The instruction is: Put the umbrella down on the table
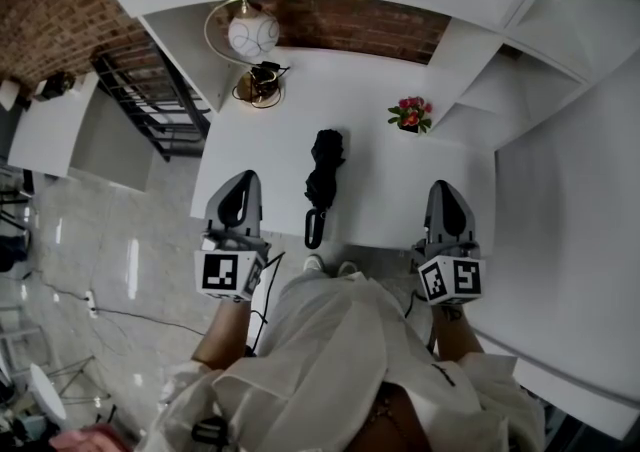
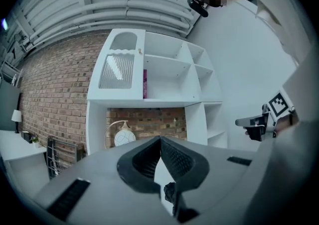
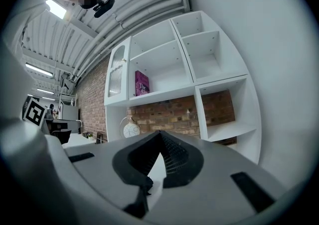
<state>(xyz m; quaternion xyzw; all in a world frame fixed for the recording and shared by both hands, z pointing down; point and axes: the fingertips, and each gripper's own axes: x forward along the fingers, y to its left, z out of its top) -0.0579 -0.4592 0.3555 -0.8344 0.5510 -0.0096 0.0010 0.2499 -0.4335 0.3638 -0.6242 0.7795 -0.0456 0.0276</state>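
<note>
A folded black umbrella (image 1: 323, 172) lies flat on the white table (image 1: 380, 190), its loop handle (image 1: 314, 228) at the table's front edge. My left gripper (image 1: 244, 178) is over the table's front left corner, left of the umbrella and apart from it. In the left gripper view its jaws (image 2: 160, 140) meet at the tips with nothing between them. My right gripper (image 1: 440, 187) is at the front right edge, well right of the umbrella. In the right gripper view its jaws (image 3: 159, 134) also touch, empty.
At the back of the table stand a white globe lamp (image 1: 253, 33), a dark object on a gold tray (image 1: 262, 85) and a small flower pot (image 1: 411, 115). White shelving (image 1: 520, 50) runs behind and to the right. A black rack (image 1: 150, 105) stands at the left.
</note>
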